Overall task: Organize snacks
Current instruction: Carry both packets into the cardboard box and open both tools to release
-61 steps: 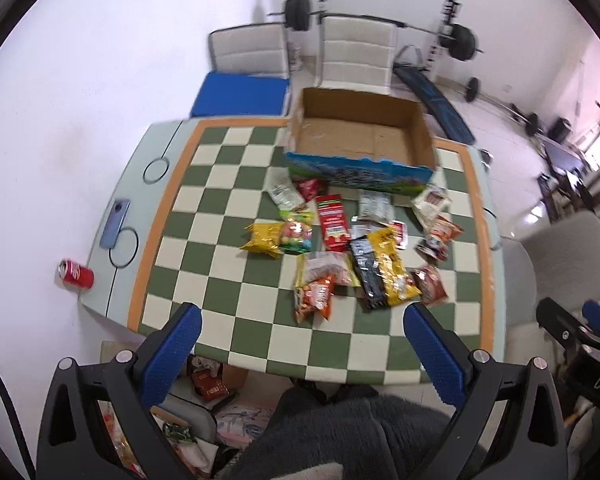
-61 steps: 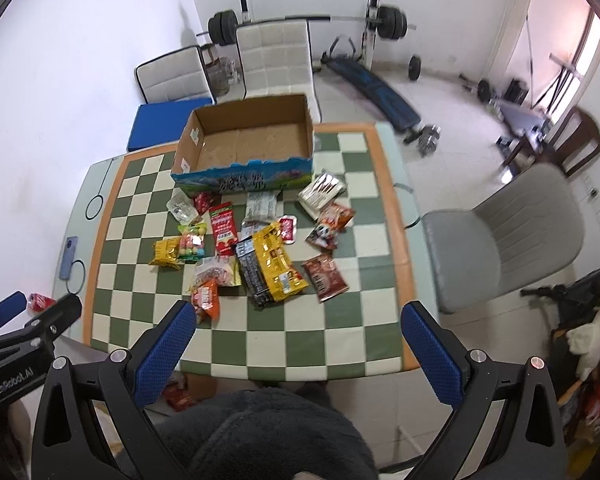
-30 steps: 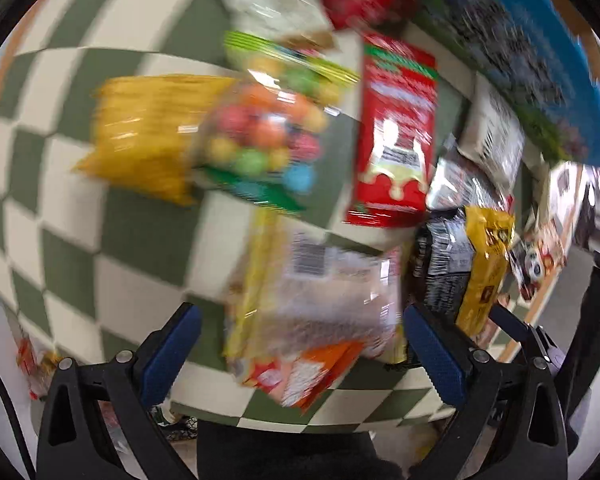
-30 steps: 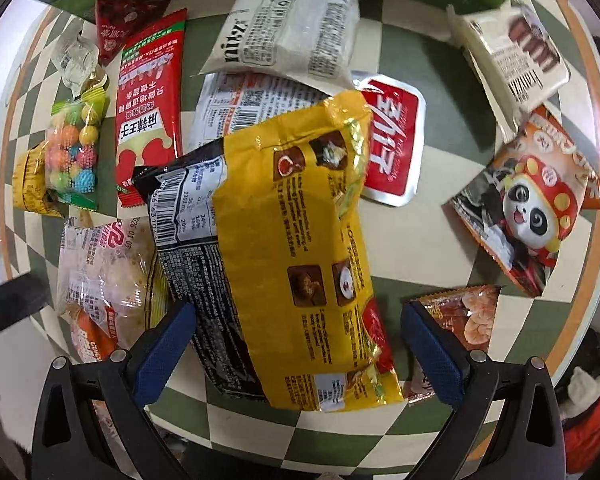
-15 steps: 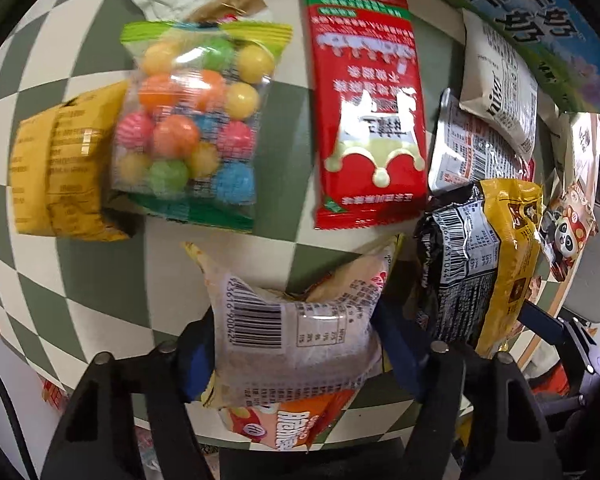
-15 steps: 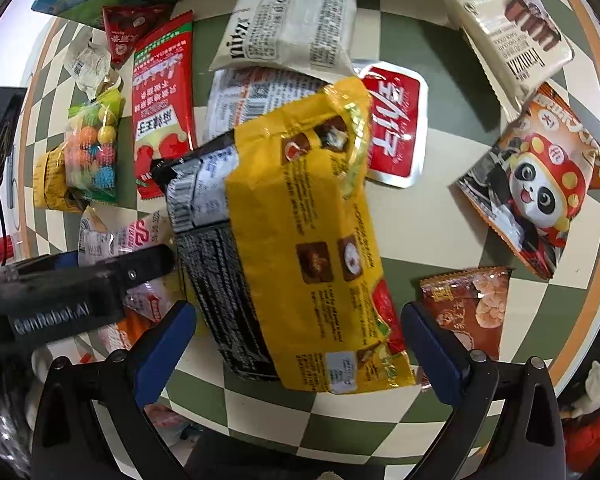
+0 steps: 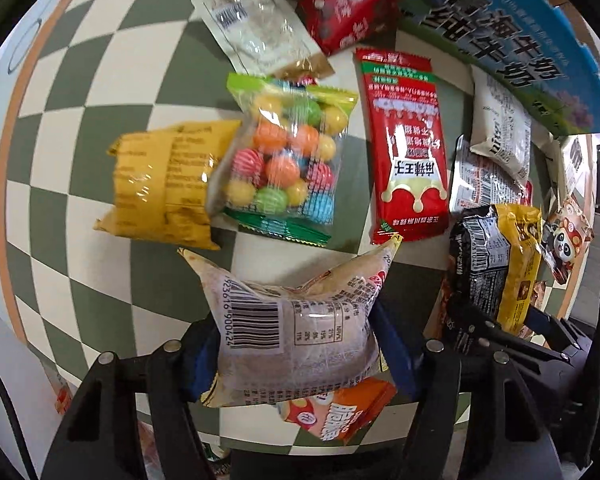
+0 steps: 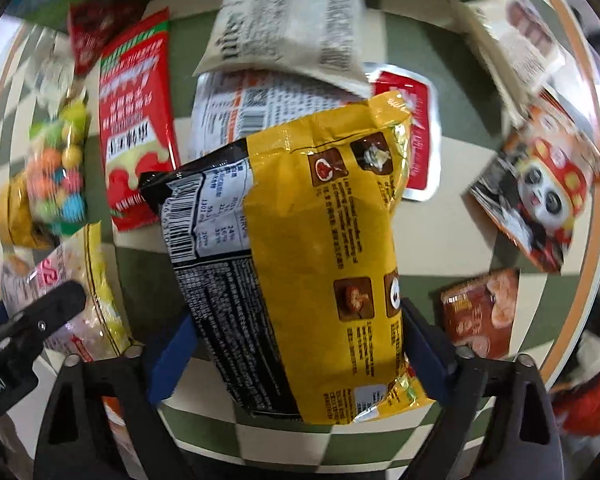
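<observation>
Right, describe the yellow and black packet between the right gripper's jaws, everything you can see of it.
The yellow and black packet is a large glossy plastic pillow bag: one side black with white print and a barcode, the rest yellow with small brown picture squares and crimped end seals. It lies lengthwise toward the camera over other snacks on the checkered table. The right gripper has just been closing; its blue jaws flank the packet's near end.
</observation>
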The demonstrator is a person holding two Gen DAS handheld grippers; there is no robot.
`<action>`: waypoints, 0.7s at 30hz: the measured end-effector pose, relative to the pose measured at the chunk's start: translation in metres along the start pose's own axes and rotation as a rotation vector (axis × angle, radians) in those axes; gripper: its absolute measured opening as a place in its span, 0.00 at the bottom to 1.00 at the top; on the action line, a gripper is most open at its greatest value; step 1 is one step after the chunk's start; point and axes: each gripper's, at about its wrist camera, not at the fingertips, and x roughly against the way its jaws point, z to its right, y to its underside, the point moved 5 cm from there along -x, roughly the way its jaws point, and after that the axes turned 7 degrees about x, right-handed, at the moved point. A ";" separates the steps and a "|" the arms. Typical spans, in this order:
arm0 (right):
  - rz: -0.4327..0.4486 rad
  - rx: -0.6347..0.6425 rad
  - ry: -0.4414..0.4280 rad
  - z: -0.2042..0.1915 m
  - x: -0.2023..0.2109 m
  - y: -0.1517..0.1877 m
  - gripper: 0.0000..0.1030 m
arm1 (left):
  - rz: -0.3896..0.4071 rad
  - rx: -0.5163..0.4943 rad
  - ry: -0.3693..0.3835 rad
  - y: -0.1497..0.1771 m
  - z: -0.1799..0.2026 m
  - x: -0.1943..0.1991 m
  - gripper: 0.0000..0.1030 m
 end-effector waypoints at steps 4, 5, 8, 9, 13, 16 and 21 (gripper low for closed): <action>0.016 -0.106 -0.025 0.015 0.007 0.009 0.87 | 0.023 -0.039 -0.007 -0.001 -0.005 0.018 0.65; 0.023 -0.145 -0.045 0.018 0.006 0.013 0.87 | 0.032 -0.056 -0.009 0.001 -0.005 0.022 0.65; 0.046 -0.221 -0.082 0.041 0.016 0.037 0.87 | 0.052 -0.097 -0.017 0.001 0.007 0.030 0.64; 0.057 -0.242 -0.098 0.047 0.014 0.045 0.87 | 0.063 -0.112 -0.017 0.002 0.011 0.036 0.64; 0.098 -0.296 -0.172 0.059 0.032 0.078 0.87 | 0.104 -0.158 0.014 0.007 0.026 0.069 0.64; 0.150 -0.304 -0.244 0.074 0.071 0.091 0.87 | 0.135 -0.175 0.052 0.004 0.033 0.105 0.64; 0.252 -0.250 -0.305 0.093 0.154 0.095 0.87 | 0.211 -0.197 0.106 -0.028 0.081 0.155 0.64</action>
